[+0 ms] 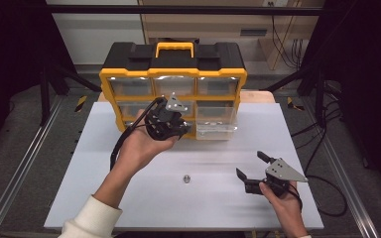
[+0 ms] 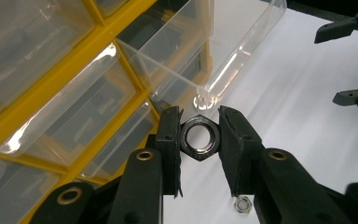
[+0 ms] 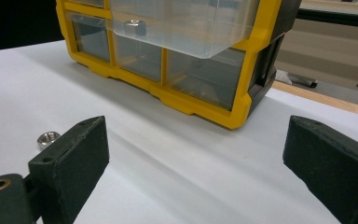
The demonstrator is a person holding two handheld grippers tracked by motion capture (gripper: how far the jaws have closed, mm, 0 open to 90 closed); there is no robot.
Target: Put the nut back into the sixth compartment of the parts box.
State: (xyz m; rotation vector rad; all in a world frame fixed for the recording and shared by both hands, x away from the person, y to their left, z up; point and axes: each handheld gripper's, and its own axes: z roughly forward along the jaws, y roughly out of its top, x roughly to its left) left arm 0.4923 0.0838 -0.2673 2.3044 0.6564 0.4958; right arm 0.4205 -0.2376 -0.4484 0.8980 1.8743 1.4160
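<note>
The left gripper [image 2: 199, 140] clamps a hex nut [image 2: 199, 138] flat between its two black pads, one pad on each side of the nut, the bore facing the camera in the left gripper view. Just ahead of the jaws stands the clear drawer [image 2: 214, 51], pulled out of the yellow organizer [image 1: 172, 74]; its rounded front lip lies close beyond the nut, apart from it. In the high view this gripper [image 1: 171, 126] sits against the organizer's front, just left of the pulled drawer [image 1: 217, 121].

The right gripper [image 1: 250, 167] rests low over the white table [image 1: 129, 198], its jaws spread wide with nothing between them; bare table lies between the pads in the right gripper view.

Nuts counted: three. One is held; a second nut [image 1: 186, 178] lies loose on the table between the two grippers, near the left pad of the right gripper [image 3: 49, 138] and below the left jaws [image 2: 242, 204]; a third nut [image 3: 134, 27] shows through the drawer's clear wall in the right gripper view.

Open table runs wide around the right gripper, up to the organizer's yellow base edge [image 3: 191, 105]. The left gripper has tight room, drawer fronts to its left.

The high view hides the held nut behind the gripper body.
</note>
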